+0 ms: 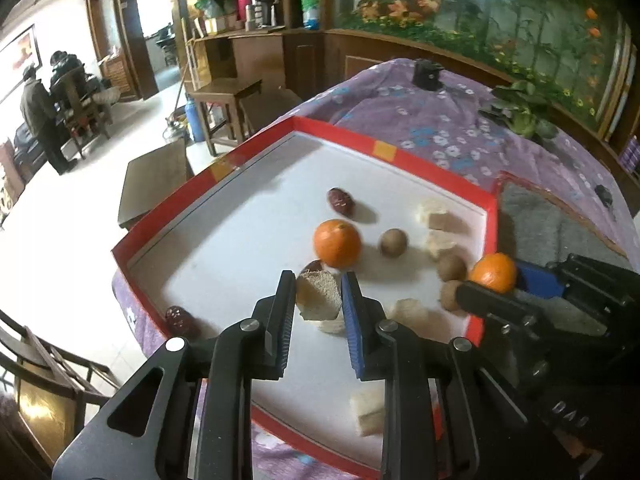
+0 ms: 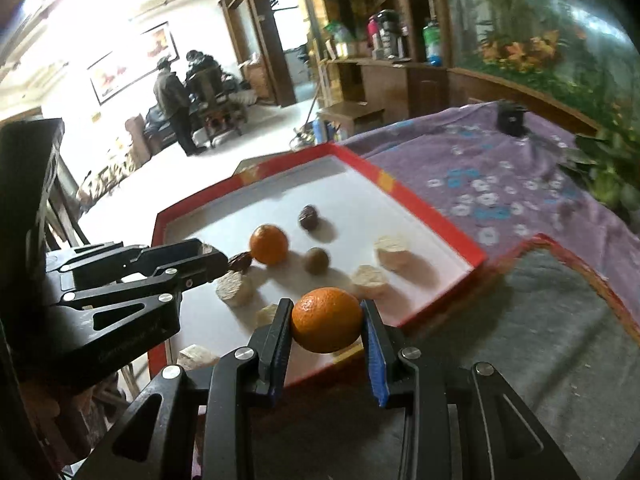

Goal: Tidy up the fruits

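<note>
A red-rimmed tray with a white floor [image 1: 224, 256] [image 2: 400, 200] holds an orange [image 1: 337, 243] [image 2: 269, 244], dark red dates [image 1: 341, 202], brown round fruits [image 1: 393, 243] and several pale spongy chunks [image 1: 436, 216]. My left gripper [image 1: 318, 294] [image 2: 212, 254] hovers over the tray's near part, shut on a pale spongy chunk [image 1: 319, 296]. My right gripper [image 2: 326, 314] [image 1: 494, 282] is shut on a second orange [image 2: 326, 320] [image 1: 493, 273], held above the tray's right corner beside a grey mat [image 1: 552, 232] [image 2: 520, 320].
A purple flowered cloth [image 1: 440, 128] covers the table. A small black object [image 1: 428, 74] and a leafy green plant [image 1: 520, 112] sit at its far side. Wooden stools [image 1: 224, 96] and two people [image 1: 40, 112] stand on the pale floor to the left.
</note>
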A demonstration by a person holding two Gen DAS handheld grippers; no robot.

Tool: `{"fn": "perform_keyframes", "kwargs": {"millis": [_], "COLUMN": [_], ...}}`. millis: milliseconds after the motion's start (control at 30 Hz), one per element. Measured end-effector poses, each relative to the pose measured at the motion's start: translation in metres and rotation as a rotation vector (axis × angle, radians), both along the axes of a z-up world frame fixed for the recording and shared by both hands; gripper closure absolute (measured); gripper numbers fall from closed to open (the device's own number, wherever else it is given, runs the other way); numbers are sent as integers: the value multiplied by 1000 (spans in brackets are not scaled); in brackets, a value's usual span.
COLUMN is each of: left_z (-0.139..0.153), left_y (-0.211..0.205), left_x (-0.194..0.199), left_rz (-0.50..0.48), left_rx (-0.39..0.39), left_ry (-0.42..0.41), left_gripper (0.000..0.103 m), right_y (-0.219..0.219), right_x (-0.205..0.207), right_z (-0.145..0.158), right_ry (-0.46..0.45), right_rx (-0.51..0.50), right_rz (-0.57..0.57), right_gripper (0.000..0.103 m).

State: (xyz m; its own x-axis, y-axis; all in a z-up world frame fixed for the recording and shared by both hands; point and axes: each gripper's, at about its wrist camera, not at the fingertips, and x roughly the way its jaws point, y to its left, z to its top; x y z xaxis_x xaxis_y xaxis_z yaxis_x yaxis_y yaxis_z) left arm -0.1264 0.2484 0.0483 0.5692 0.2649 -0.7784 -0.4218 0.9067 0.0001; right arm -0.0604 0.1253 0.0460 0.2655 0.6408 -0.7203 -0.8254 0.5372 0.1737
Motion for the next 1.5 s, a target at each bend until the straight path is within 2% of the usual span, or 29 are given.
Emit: {"fn": "perform_keyframes", "kwargs": {"millis": [267, 533, 633, 700, 767, 900, 1000, 1033, 1100, 1200, 1333, 1500], "left_z": [-10, -12, -13, -14, -13, -7, 0, 3, 11, 20, 30, 38], "left_y": [2, 2, 2, 3, 2, -5, -15, -18, -25, -36, -50, -59], "left_x": [4, 5, 3, 2, -1, -5, -7, -9, -14, -19, -27, -37], "left_rz": [-6, 13, 28, 41, 41, 36, 31, 31, 44, 42, 25, 24], "left_rx": [-12, 5, 9, 16, 24, 30, 50, 53, 69, 103, 112, 118], "left_ry": [9, 13, 17, 22, 11, -12, -39, -54, -89, -110, -136, -145], "left_gripper": [80, 80, 72, 57, 52, 51, 51, 50, 40, 40, 40, 40], "right_y": [33, 37, 33, 29, 25, 10, -5, -13, -26, -47, -71, -85], "right_x": [12, 12, 10, 12, 10, 2, -11, -15, -22, -31, -35, -38], "right_z": [-13, -14, -13, -13, -12, -2, 10, 14, 22, 31, 38, 36], "right_ry": [-31, -48, -42, -15, -15, -21, -70, -96, -129, -165, -159, -145], "right_rx": [-43, -58, -51, -35, -27, 16, 49, 58, 72, 118, 168, 175], "right_rz": [17, 40, 38, 37, 25, 4, -31, -58, -104, -155, -201, -231], "right_gripper": [71, 68, 67, 67, 67, 64, 63, 60, 54, 52, 49, 47]}}
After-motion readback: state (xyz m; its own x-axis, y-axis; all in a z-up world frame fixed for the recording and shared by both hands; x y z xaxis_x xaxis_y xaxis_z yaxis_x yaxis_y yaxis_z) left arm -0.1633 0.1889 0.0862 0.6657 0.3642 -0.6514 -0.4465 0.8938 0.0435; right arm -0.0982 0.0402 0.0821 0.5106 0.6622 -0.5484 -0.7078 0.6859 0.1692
